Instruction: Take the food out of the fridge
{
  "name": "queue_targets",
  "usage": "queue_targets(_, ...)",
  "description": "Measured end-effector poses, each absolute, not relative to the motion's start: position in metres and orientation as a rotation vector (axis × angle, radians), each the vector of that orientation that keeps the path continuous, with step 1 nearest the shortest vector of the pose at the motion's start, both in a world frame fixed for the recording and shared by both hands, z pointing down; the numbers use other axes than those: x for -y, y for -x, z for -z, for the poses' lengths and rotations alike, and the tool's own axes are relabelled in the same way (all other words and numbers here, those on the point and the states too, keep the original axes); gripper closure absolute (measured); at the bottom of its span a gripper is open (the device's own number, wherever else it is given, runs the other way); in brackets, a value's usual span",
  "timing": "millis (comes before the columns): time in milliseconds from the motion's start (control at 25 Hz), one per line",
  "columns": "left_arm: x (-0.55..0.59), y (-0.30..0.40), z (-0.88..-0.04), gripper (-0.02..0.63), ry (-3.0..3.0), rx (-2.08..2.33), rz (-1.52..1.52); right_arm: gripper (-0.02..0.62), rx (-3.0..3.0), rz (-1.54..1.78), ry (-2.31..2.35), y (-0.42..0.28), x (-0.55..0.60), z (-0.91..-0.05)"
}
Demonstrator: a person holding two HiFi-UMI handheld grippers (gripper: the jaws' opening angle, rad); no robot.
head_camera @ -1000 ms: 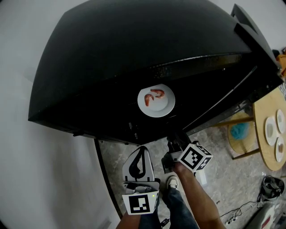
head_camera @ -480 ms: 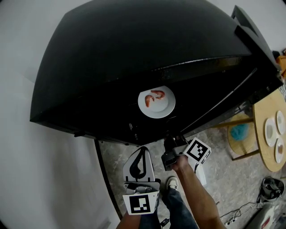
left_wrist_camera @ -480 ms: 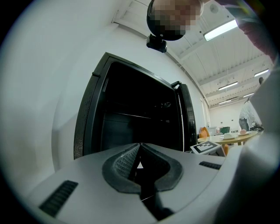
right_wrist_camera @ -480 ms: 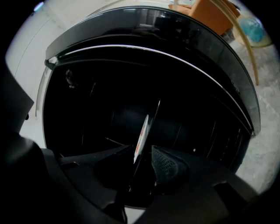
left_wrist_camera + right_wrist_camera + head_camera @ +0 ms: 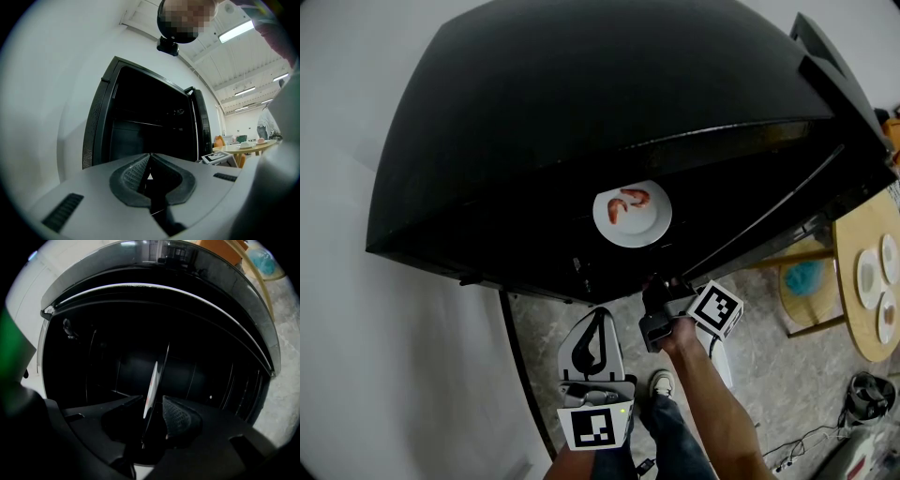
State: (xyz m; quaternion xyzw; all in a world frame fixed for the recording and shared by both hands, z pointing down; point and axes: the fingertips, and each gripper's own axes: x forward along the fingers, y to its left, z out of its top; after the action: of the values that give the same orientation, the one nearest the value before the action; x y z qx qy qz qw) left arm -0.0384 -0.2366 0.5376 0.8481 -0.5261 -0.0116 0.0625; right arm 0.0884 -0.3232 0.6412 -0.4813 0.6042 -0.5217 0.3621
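The black fridge [image 5: 581, 122] stands open and dark inside. On a shelf in it lies a white plate [image 5: 633, 214] with two pink shrimps [image 5: 623, 202]. My right gripper [image 5: 661, 284] is at the fridge's front, just short of the plate's near rim and pointing in. Its jaws are opening. In the right gripper view the plate [image 5: 152, 380] shows edge-on in line with the gap of the right gripper [image 5: 152, 401], and no pad presses on it. My left gripper [image 5: 598, 317] hangs lower and further back, outside the fridge. The left gripper [image 5: 150, 157] is shut and empty.
The fridge door [image 5: 834, 75] swings open to the right. A round wooden table [image 5: 853, 319] with small dishes stands at the far right, with a blue thing [image 5: 804, 275] on a seat beside it. White wall is at the left, and cables [image 5: 797, 450] lie on the floor.
My right gripper has rolled about its own line, its marker cube swinging round, and it edged slightly toward the fridge. The left gripper and the plate have not moved.
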Motion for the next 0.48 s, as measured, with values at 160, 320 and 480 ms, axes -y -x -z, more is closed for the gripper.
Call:
queue_targets(160, 0.237, 0.039, -0.538, 0.593, -2.560, 1.592, 0.041, 0.476, -1.555, 1.348, 1.244, -0.089, 0.328, -0.640)
queue_targets(320, 0.238, 0.039, -0.539, 0.592, -2.558, 1.592, 0.041, 0.476, -1.560, 1.352, 1.244, -0.087, 0.333, -0.639)
queue_targets(480, 0.238, 0.041, -0.540, 0.594, -2.553, 1.594, 0.035, 0.476, -1.555, 1.362, 1.251, -0.086, 0.336, -0.640)
